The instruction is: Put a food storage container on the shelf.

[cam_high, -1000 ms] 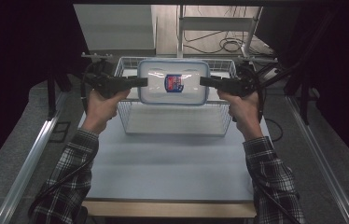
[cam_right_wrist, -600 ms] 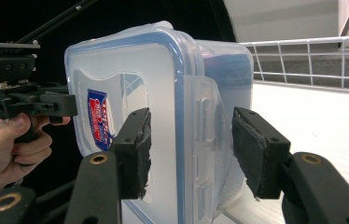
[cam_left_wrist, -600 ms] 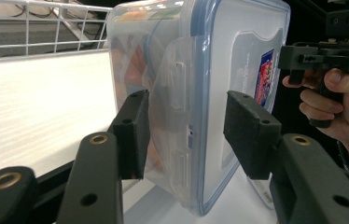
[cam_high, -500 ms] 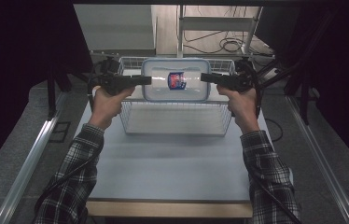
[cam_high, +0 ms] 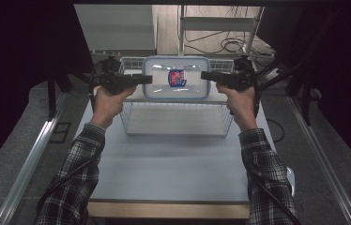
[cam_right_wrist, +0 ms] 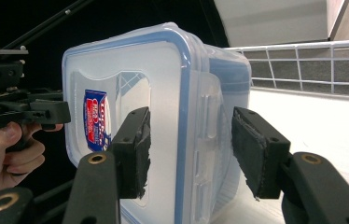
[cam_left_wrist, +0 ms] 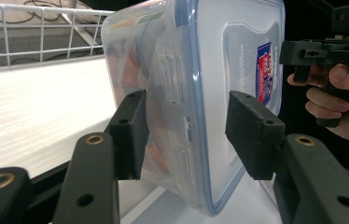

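The clear plastic container (cam_high: 176,78) with a blue-rimmed lid is held in the air above the far rim of the white wire basket (cam_high: 178,117), which stands on the table (cam_high: 173,168). A red and blue label (cam_high: 177,78) is on the lid.

The left hand-held gripper (cam_high: 146,79) is at the container's left short side. In the left gripper view, its jaws straddle the side latch (cam_left_wrist: 175,93): one pad is against the container body, while the other stands just off the lid. Its jaws have just been opening.

The right hand-held gripper (cam_high: 206,76) is at the opposite short side. In the right gripper view, one pad lies on the lid, and the other stands apart from the body. Whether either grip still presses cannot be determined.
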{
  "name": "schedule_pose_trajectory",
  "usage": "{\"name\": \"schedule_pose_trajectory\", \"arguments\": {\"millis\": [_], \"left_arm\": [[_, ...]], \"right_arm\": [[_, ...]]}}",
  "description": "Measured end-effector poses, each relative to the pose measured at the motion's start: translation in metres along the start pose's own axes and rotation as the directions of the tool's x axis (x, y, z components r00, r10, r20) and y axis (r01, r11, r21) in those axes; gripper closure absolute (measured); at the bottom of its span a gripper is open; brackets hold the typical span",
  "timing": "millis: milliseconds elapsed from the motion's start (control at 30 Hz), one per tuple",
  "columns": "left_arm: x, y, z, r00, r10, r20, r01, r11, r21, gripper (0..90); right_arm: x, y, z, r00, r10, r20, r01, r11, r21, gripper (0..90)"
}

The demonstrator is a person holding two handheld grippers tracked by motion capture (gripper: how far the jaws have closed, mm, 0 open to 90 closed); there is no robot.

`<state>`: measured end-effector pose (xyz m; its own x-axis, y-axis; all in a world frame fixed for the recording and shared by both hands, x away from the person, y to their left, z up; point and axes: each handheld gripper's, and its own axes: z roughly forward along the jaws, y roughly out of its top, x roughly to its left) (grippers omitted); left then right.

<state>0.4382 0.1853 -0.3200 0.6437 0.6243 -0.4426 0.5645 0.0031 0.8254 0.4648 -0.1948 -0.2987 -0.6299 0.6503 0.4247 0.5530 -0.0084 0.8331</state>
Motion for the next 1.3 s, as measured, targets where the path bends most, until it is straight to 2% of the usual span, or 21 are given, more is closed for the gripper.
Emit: {"name": "schedule_pose_trajectory", "arguments": {"millis": [200,267,300,333,367,400,467,567,633,700,833,1000,1100,1300], "left_arm": [[0.001,0.002,0.001,0.9999,0.003,-0.013,-0.003,1.0,0.004,48.0],[0.001,0.003,0.003,0.9988,0.023,-0.043,-0.022,0.9995,0.023,47.1],[0.0,0.002,0.004,0.9975,0.038,-0.06,-0.036,0.9986,0.037,51.6],[0.0,0.001,0.007,0.9946,0.059,-0.085,-0.054,0.9968,0.059,51.2],[0.001,0.0,0.011,0.9946,0.062,-0.083,-0.056,0.9959,0.071,48.3],[0.004,-0.002,0.012,0.9972,0.037,-0.065,-0.033,0.9979,0.056,46.5],[0.009,-0.003,0.012,0.9994,0.008,-0.035,-0.007,0.999,0.044,47.3],[0.007,-0.003,0.012,0.999,0.019,-0.041,-0.016,0.9984,0.053,47.2],[0.004,-0.002,0.012,0.9979,0.03,-0.057,-0.027,0.9975,0.066,47.0],[0.005,-0.001,0.012,0.9981,0.026,-0.055,-0.022,0.9976,0.065,47.1],[0.005,0.0,0.012,0.9977,0.024,-0.063,-0.021,0.9985,0.051,46.9],[0.006,0.003,0.012,0.9975,0.008,-0.07,-0.006,0.9994,0.034,43.5],[0.006,0.005,0.011,0.9965,0.008,-0.083,-0.007,0.9998,0.021,43.5],[0.005,0.005,0.009,0.9961,0.02,-0.086,-0.018,0.9995,0.027,43.9]], "right_arm": [[-0.002,-0.002,0.001,0.9999,0.011,-0.003,-0.011,0.9999,-0.006,47.8],[-0.002,-0.003,0.002,1.0,0.004,-0.003,-0.004,1.0,-0.006,47.2],[-0.002,-0.003,0.002,1.0,-0.004,0.004,0.004,1.0,0.0,46.1],[-0.002,-0.004,0.003,0.9998,-0.011,0.017,0.011,0.9998,0.014,44.1],[-0.002,-0.005,0.004,0.9994,-0.012,0.031,0.011,0.9996,0.025,42.1],[-0.003,-0.006,0.005,0.9991,-0.001,0.041,0.0,0.9997,0.024,41.4],[-0.008,-0.007,0.005,0.9994,0.03,0.019,-0.03,0.9995,0.012,42.0],[-0.01,-0.007,0.006,0.9991,0.043,0.001,-0.043,0.999,0.014,42.4],[-0.009,-0.004,0.007,0.9993,0.036,0.012,-0.037,0.999,0.025,42.0],[-0.007,-0.003,0.007,0.999,0.015,0.043,-0.016,0.9996,0.022,41.4],[-0.003,-0.002,0.009,0.9953,-0.014,0.096,0.012,0.9997,0.023,38.3],[-0.001,-0.001,0.011,0.9892,-0.041,0.141,0.038,0.9989,0.028,39.0],[-0.001,-0.001,0.012,0.988,-0.044,0.148,0.04,0.9987,0.031,42.0],[0.0,-0.002,0.013,0.9909,-0.041,0.129,0.036,0.9987,0.037,47.8]]}}
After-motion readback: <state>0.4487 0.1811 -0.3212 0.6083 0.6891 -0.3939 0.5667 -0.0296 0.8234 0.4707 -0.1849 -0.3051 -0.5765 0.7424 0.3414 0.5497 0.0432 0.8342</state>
